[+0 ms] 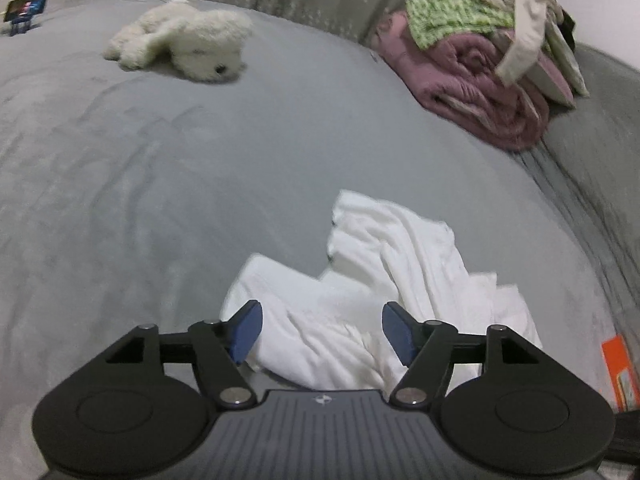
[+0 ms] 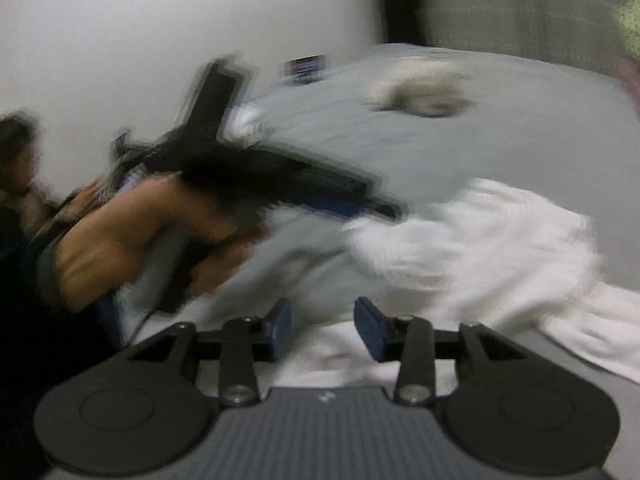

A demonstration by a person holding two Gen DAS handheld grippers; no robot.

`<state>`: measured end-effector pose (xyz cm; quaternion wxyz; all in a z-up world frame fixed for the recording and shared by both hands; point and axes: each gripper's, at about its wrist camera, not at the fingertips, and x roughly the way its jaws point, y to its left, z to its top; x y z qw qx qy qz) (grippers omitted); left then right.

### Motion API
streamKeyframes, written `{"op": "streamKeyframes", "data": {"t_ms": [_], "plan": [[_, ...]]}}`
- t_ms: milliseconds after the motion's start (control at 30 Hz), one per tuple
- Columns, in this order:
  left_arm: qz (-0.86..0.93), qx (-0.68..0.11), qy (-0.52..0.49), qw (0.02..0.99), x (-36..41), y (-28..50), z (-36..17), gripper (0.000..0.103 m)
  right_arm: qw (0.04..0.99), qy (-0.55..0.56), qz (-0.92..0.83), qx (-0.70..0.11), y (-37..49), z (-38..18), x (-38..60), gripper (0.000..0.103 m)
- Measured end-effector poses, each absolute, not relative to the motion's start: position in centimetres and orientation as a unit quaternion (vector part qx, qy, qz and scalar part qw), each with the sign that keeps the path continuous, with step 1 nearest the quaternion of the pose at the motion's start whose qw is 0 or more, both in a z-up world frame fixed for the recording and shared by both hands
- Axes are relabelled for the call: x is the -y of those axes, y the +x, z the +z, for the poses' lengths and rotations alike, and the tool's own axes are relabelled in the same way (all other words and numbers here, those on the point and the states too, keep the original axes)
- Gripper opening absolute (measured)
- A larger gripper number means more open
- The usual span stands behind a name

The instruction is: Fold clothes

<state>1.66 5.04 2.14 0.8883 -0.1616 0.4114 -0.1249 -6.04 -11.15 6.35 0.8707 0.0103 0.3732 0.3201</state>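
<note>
1 white garment [image 1: 384,280] lies crumpled on the bed [image 1: 160,180], light, limp, likely to sag and slide. Both grippers, left [image 1: 322,330] and right [image 2: 322,330], hover over it, jaws parted, gripping nothing; an edge or corner looks best to pinch.

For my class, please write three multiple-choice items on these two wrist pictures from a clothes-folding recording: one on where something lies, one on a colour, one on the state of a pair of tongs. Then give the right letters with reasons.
1. Where does the white plush toy lie?
A. on the grey bed cover
B. on the clothes pile
C. between the tongs

2. What colour is the rolled blanket under the clothes pile?
A. blue
B. pink
C. yellow

3. How do the left tongs stand over the white garment?
A. shut on it
B. open
C. out of view

Answers:
1 A: it rests on bare bed cover, far from the tongs.
2 B: its folds show dusty pink.
3 B: the blue pads stand apart, pinching no cloth.
</note>
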Motion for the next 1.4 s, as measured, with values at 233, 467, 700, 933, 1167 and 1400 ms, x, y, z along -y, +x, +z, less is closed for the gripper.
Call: {"op": "streamKeyframes", "data": {"t_ms": [233,467,700,933,1167,1400], "plan": [[-0.198,-0.409,-0.193,0.87,-2.3,0.2,2.8,0.067,0.895,0.126,0.13,-0.407,-2.7,5.2,18.0,0.063],[-0.245,-0.406,-0.131,0.871,1.7,-1.7,2.7,0.082,0.879,0.207,0.111,-0.415,0.0,4.3,21.1,0.063],[-0.195,-0.428,-0.138,0.872,0.0,-0.5,1.6,0.021,0.875,0.214,0.049,-0.433,1.0,2.6,22.6,0.063],[-0.113,-0.361,-0.213,0.901,-6.5,0.7,4.1,0.002,0.874,0.204,0.052,-0.437,0.7,2.3,22.6,0.063],[-0.16,-0.379,-0.267,0.872,-7.8,1.0,3.5,0.018,0.869,0.193,0.056,-0.453,1.1,1.6,21.5,0.066],[-0.224,-0.415,-0.163,0.867,-2.6,-0.6,3.2,0.062,0.865,0.193,0.05,-0.46,1.2,1.2,21.6,0.068]]}}
